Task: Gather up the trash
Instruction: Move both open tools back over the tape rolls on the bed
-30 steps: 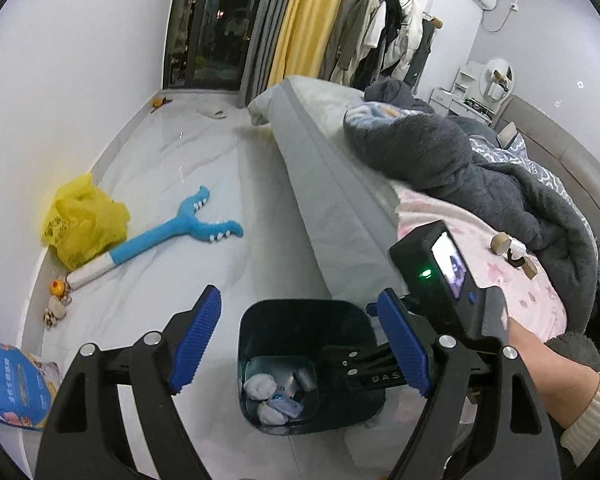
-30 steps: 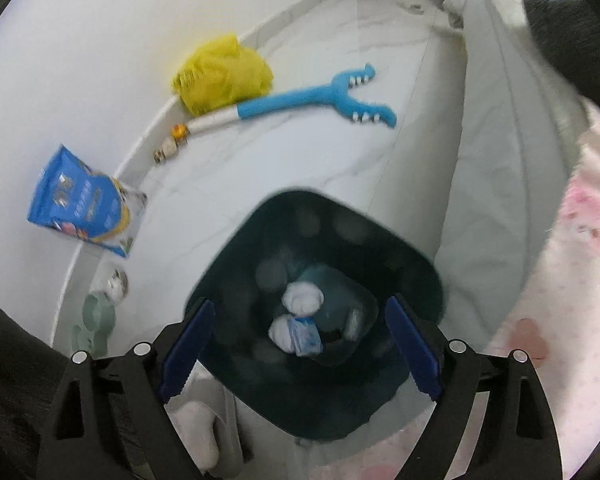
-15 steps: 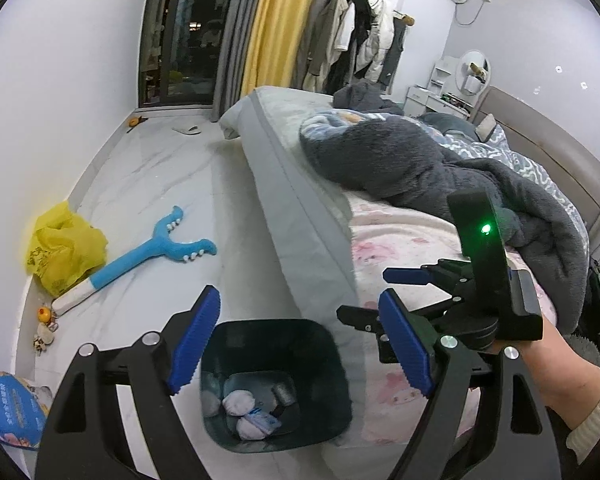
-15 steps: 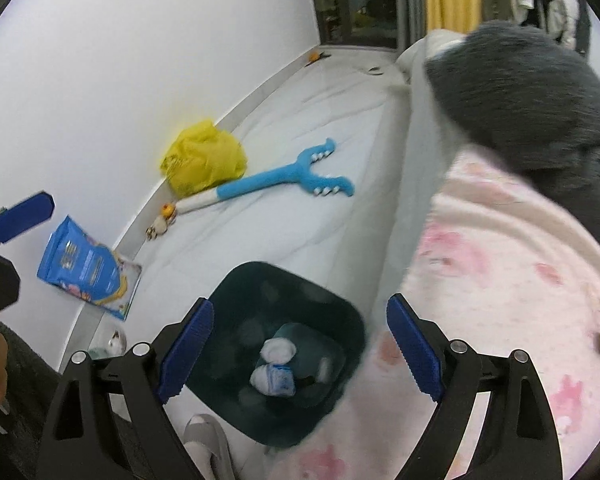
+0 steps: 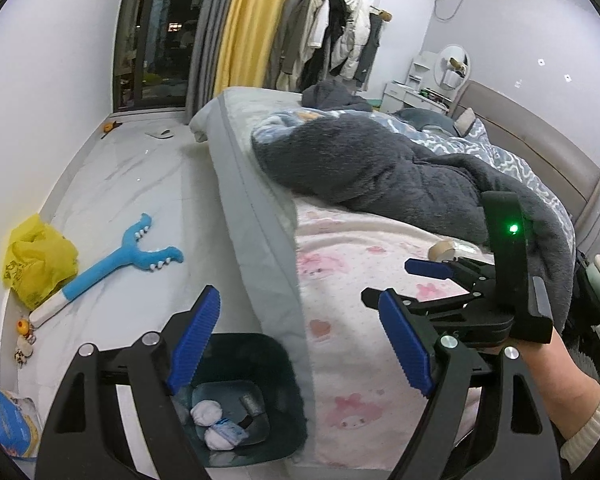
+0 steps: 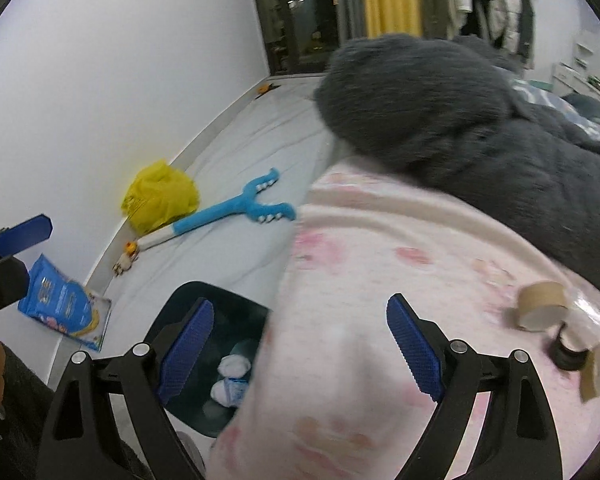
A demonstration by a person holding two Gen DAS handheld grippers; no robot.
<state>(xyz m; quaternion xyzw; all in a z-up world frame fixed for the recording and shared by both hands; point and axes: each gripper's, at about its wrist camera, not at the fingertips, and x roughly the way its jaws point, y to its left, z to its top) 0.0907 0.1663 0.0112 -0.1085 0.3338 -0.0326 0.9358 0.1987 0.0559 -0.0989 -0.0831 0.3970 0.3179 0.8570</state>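
Observation:
A dark teal trash bin (image 5: 260, 356) stands on the floor against the bed's edge, with white crumpled tissues (image 5: 206, 414) and a small wrapper inside. My left gripper (image 5: 300, 344) hovers open and empty above the bin and the bed's side. My right gripper (image 6: 300, 350), also open and empty, hangs over the pink sheet (image 6: 380, 264); in the left wrist view a hand holds the right gripper (image 5: 400, 282). A cardboard tube (image 6: 540, 304) lies on the sheet to its right, beside a cardboard scrap (image 6: 594, 372) and a small black-based item (image 6: 568, 350). The bed half hides the bin (image 6: 236, 312).
A thick grey blanket (image 5: 380, 168) covers the far bed. On the floor lie a yellow plastic bag (image 5: 36, 260), a blue plush toy (image 5: 120, 260), a blue packet (image 6: 64, 304) and small toys (image 5: 22, 340) along the wall. Clothes hang at the back.
Both grippers moved away from directly over the bin toward the bed. The right one rose and swung over the pink sheet, bringing the cardboard tube into its view. Both stayed open.

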